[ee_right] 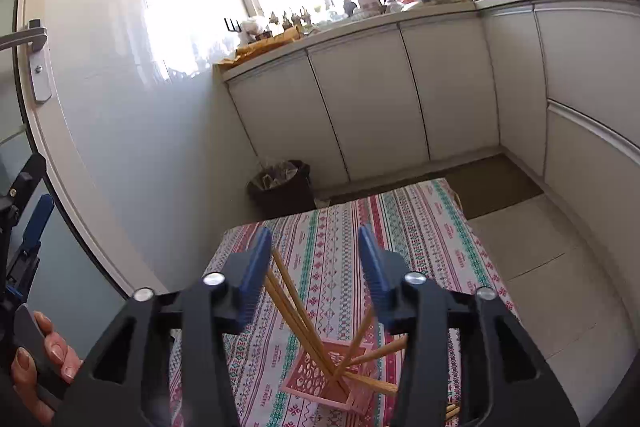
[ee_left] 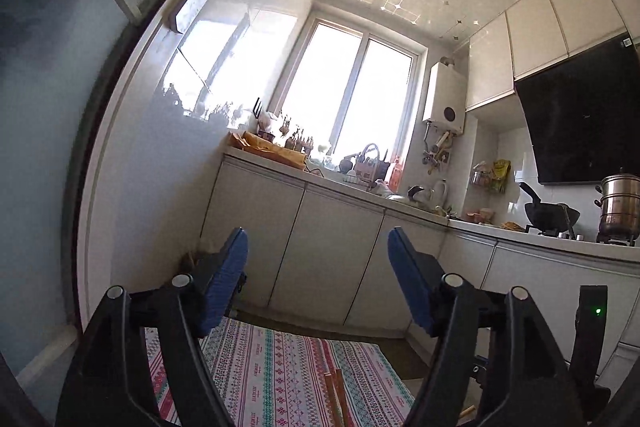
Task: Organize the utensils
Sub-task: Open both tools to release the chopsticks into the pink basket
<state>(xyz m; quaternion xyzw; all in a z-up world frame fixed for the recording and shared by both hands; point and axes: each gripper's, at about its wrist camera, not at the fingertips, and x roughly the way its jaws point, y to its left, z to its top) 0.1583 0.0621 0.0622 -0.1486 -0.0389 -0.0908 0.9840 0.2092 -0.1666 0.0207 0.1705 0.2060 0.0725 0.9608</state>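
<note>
In pink slotted holder (ee_right: 320, 381), wooden chopsticks (ee_right: 298, 311)

Pink utensil holder (ee_right: 320, 379): near side cut by the right wrist view's lower edge, right flank masked by a gripper arm. Chopsticks (ee_right: 296, 307): lower ends hidden inside the holder; in the left wrist view only short tips (ee_left: 336, 393) show at the bottom edge. Countertop clutter (ee_left: 360, 167): too small to identify
</note>
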